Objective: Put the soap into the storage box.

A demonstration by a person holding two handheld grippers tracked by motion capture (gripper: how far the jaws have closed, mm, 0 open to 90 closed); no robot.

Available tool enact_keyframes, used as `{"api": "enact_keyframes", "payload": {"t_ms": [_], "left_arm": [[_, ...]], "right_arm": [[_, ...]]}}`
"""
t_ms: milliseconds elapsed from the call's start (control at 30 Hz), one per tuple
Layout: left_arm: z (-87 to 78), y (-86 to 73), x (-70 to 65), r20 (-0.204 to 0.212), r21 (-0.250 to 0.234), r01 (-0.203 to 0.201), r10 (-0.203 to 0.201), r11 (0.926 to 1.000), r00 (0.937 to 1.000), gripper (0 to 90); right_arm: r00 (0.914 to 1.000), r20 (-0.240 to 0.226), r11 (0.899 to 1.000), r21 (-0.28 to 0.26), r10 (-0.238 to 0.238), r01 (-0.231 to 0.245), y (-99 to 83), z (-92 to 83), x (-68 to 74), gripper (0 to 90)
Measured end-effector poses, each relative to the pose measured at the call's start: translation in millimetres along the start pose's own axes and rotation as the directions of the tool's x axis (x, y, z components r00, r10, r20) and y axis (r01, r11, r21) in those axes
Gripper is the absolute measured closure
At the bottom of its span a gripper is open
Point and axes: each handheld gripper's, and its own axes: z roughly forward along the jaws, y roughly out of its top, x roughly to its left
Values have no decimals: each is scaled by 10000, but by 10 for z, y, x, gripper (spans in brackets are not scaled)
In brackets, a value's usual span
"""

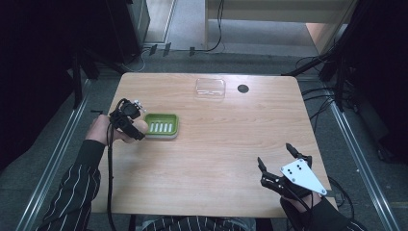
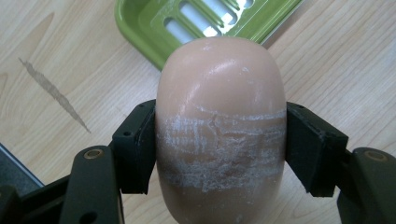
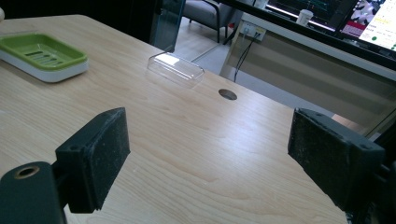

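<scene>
A soap (image 2: 219, 126) is clamped by the left gripper (image 2: 219, 144) beside the dish (image 1: 162, 125); the right gripper (image 3: 210, 158) is held open.

Two black handheld tools, pinstriped sleeves at the bottom edge

The left tool (image 1: 129, 119) is all black, a thin black cable (image 1: 109, 178) trailing down along a dark sleeve with white pinstripes (image 1: 72, 192); up close its chunky jaws carry brass-coloured rivets (image 2: 94, 153) and flat, matte pads (image 2: 135, 149). The right tool (image 1: 276, 163) is black too, its two slim fingers (image 1: 262, 167) pointed, topped by a grey three-cornered plate (image 1: 302, 176) dotted with small dark screws; its pads (image 3: 100, 154) look scuffed and dusty.
</scene>
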Motion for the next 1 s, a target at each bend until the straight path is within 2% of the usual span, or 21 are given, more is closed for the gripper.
{"api": "enact_keyframes", "payload": {"t_ms": [200,767,1000], "left_arm": [[-24,67,-13,-133,-3,-282,282,9996,9995,337],[-56,191,6,-69,-281,-786,785,9965,9969,337],[-32,219,1,-107,-208,-1017,1015,9946,9948,337]], "right_arm": [[9999,86,10000,-21,80,-79,-8,-18,-15,134],[9998,187,10000,36,70,-71,-17,-44,-19,134],[9997,219,10000,57,81,-82,-20,-63,-21,134]]}}
